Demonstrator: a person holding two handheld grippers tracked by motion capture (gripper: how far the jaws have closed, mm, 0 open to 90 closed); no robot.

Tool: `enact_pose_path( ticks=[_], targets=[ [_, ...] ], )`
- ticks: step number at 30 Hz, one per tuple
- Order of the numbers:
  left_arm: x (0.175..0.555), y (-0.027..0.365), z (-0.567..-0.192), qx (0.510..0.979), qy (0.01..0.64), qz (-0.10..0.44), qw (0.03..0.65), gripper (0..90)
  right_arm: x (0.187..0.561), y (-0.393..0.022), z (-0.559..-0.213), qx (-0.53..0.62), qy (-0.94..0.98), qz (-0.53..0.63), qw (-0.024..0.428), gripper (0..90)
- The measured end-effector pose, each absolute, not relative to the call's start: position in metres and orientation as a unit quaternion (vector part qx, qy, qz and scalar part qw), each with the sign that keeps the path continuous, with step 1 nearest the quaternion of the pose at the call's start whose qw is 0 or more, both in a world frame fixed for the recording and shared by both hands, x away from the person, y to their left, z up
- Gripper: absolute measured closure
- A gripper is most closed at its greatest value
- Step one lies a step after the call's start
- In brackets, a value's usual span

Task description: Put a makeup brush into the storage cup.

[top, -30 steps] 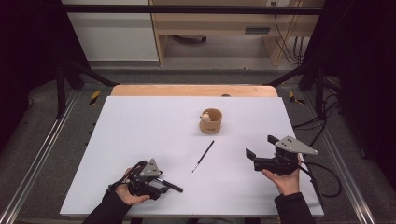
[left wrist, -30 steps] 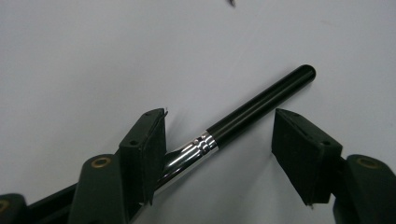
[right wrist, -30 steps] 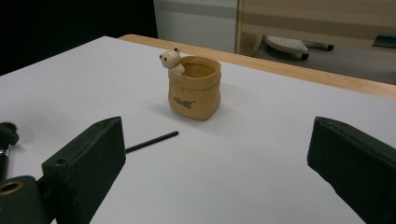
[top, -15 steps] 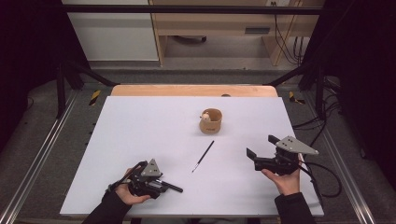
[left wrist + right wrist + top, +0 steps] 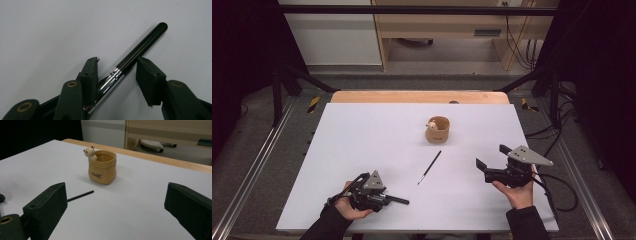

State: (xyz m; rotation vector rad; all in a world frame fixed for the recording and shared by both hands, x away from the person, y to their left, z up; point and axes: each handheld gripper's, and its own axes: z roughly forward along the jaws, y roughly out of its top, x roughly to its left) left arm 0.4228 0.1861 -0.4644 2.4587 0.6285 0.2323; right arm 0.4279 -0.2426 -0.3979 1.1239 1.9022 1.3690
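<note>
Near the front-left corner of the white surface (image 5: 362,130), a left gripper (image 5: 384,199) in a person's hand, lying low, with a black-handled brush (image 5: 398,201) poking out from its jaws toward the middle of the surface.

Close up in the left gripper view: brush (image 5: 140,48) slanting across the gap of the left gripper (image 5: 117,61), with a glossy black round handle and a shiny chrome ferrule (image 5: 113,76) lower down. Bristle end hidden under the gripper. Probably light and stiff, but smooth and round, so likely to roll or slip sideways. Best taken square across the handle just above the ferrule, not on the slick chrome.

Jaws about half open, just now closing. Left-hand jaw against the ferrule, right-hand jaw's tip at the handle with a gap showing below it. No firm clamp yet, by the look of it.

Toward the right edge, the right gripper (image 5: 492,156) raised off the surface, jaws spread wide, nothing between them, facing a small tan pot with a bear figure on its rim (image 5: 438,130). Between pot and grippers, a thin black stick (image 5: 429,167) lying flat.
</note>
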Motion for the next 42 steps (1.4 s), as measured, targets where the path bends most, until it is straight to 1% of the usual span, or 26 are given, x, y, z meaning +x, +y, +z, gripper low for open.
enact_pose_path(
  ticks=[23,28,31,39,40,42],
  targets=[
    [0.4213,0.1898,-0.4608,0.929,0.235,0.079,0.276,73.0,0.4271,-0.2438,-0.3968,0.419,0.703,0.508,0.269,5.0],
    [0.4210,0.1901,-0.4604,0.929,0.238,0.079,0.274,76.1,0.4270,-0.2442,-0.3966,0.419,0.703,0.508,0.269,5.0],
    [0.4207,0.1899,-0.4602,0.928,0.242,0.078,0.273,77.2,0.4271,-0.2444,-0.3965,0.419,0.703,0.508,0.269,5.0],
    [0.4208,0.1892,-0.4598,0.926,0.250,0.074,0.273,77.0,0.4271,-0.2442,-0.3967,0.419,0.703,0.508,0.269,5.1],
    [0.4211,0.1892,-0.4596,0.926,0.251,0.073,0.274,76.6,0.4272,-0.2443,-0.3967,0.418,0.704,0.508,0.268,5.1],
    [0.4216,0.1891,-0.4586,0.927,0.247,0.069,0.273,71.9,0.4273,-0.2441,-0.3968,0.419,0.704,0.507,0.268,5.1]
  ],
)
